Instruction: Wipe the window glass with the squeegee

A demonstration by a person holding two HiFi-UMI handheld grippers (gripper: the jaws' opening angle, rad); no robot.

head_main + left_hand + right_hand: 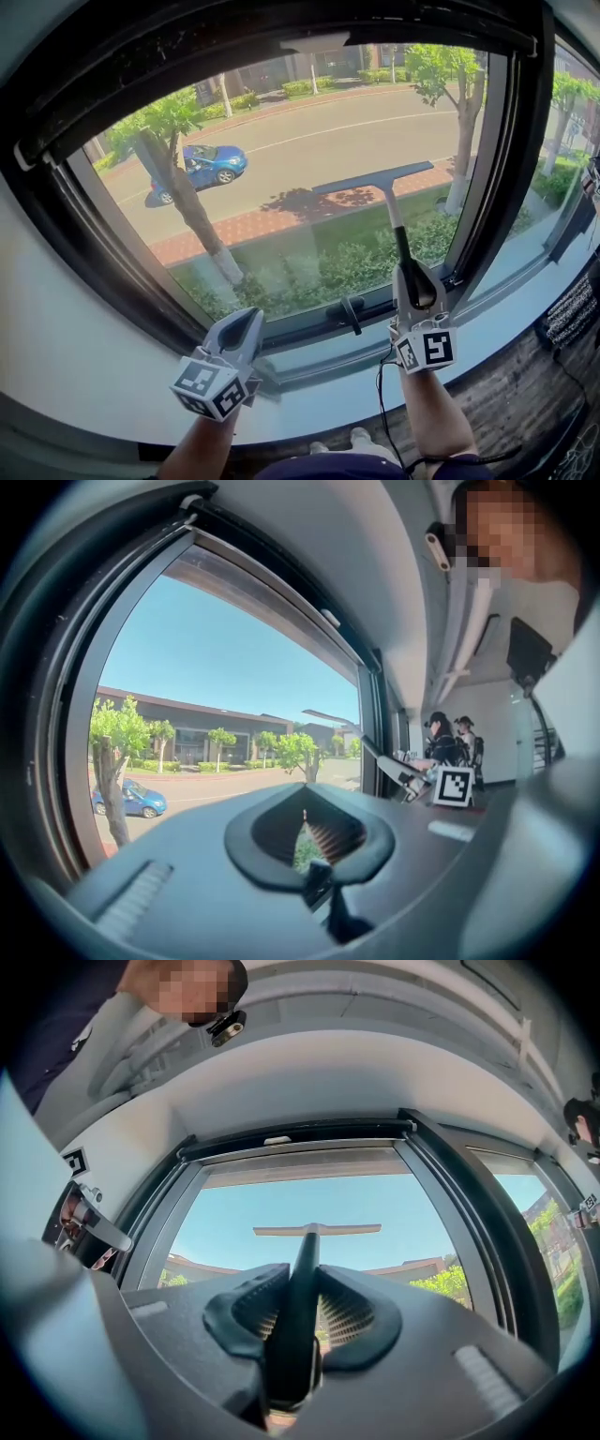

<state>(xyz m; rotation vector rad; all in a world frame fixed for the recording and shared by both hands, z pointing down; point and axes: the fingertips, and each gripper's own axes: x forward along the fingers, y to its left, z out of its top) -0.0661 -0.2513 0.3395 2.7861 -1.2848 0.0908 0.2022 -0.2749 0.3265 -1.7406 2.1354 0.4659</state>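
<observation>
1. The window glass [281,141] is wide, so we judge that a tilted blade would leave streaks.
2. The squeegee [380,180] sits at 1 o'clock on the pane, and its long handle could twist under pressure.
3. Our right tongs [406,270] are clamped on the handle's low end. Our left tongs [249,321], at 7 o'clock, are closed on nothing.

The left hand-held gripper [247,323] and the right hand-held gripper [409,270] have the same look: a smooth light grey shell with rounded edges, and black rubber pads [349,1319] with fine ridges inside the jaws. Each carries a white cube [211,386] with black square markers. A thin black cable [382,403] hangs from the right one. The person wears a dark blue garment [328,466].
</observation>
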